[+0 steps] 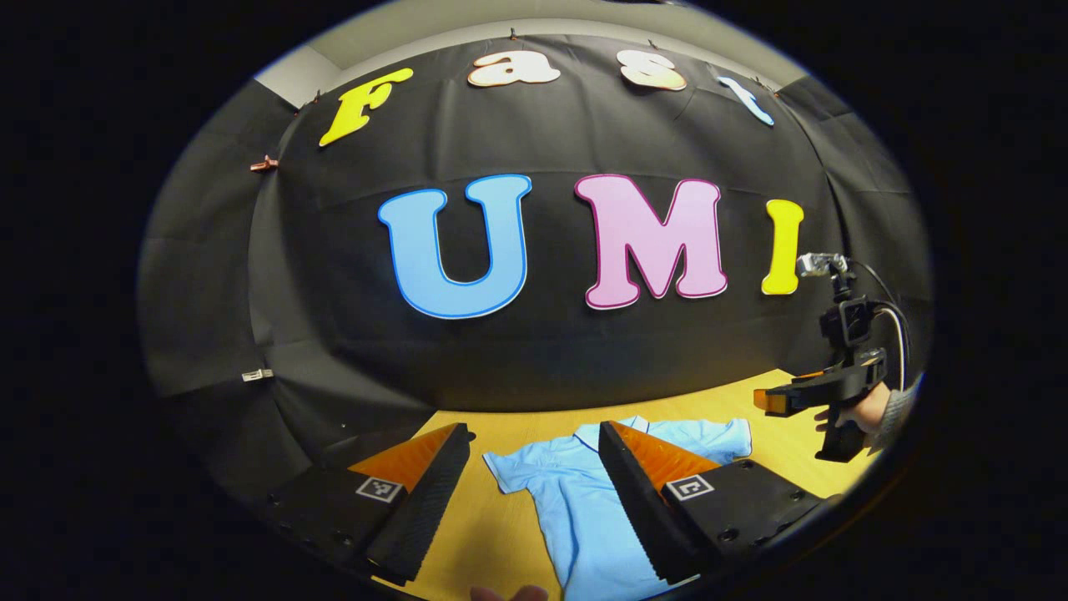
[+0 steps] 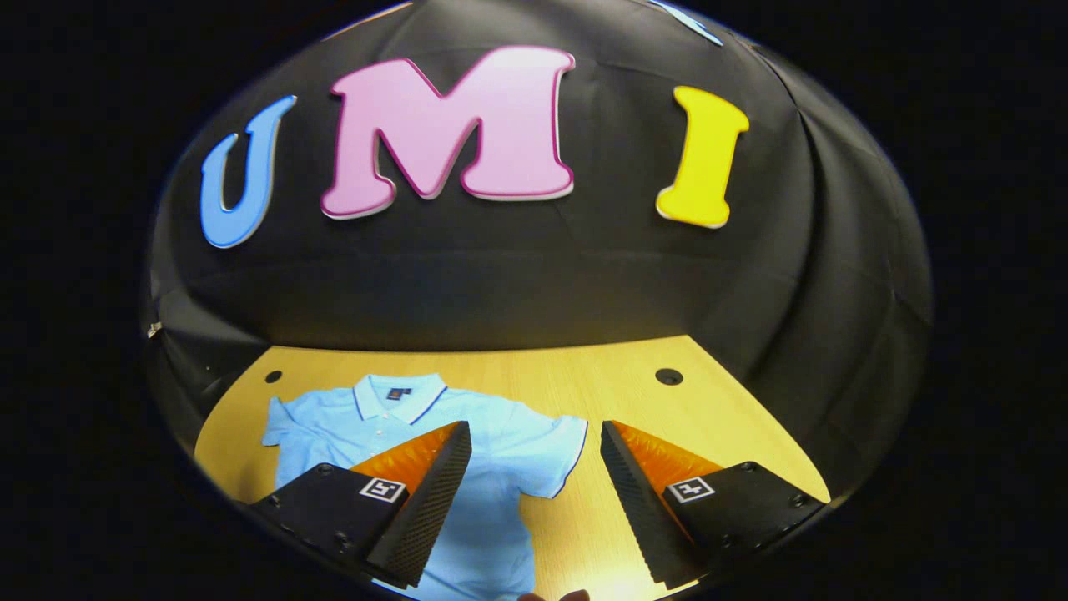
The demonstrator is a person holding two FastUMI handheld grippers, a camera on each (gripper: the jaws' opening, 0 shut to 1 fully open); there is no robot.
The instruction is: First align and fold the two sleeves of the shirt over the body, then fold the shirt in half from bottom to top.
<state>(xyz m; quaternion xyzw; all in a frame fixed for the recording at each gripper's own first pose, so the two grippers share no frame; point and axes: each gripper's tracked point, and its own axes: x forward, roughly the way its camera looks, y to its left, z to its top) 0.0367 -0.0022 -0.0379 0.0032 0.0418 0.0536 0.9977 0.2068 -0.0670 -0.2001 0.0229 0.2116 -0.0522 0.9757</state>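
Holding both tongs above the wooden table [image 2: 584,367], nothing gripped in either. My left gripper [image 1: 534,501] has its jaws wide apart, hanging over the near-left part of the shirt [image 1: 584,509]; between its fingers I see bare table and the shirt's left sleeve [image 1: 509,472]. My right gripper [image 2: 534,501] is equally wide open, empty, sitting over the shirt's right side; the right sleeve [image 2: 546,455] with its dark trim lies between its fingers, flat on the table. In the left gripper view the right gripper [image 1: 772,401] shows farther off at the right, held by my hand [image 1: 863,413], clear of the table and off the cloth. Shirt is light blue, polo type, laid flat face up, collar [image 2: 400,392] toward the far wall, hem toward me, both sleeves spread out to the sides, not folded yet. Body looks smooth, no folds. Two dark round holes in the tabletop: one far right [image 2: 669,376], one far left [image 2: 273,376], both clear of the shirt.
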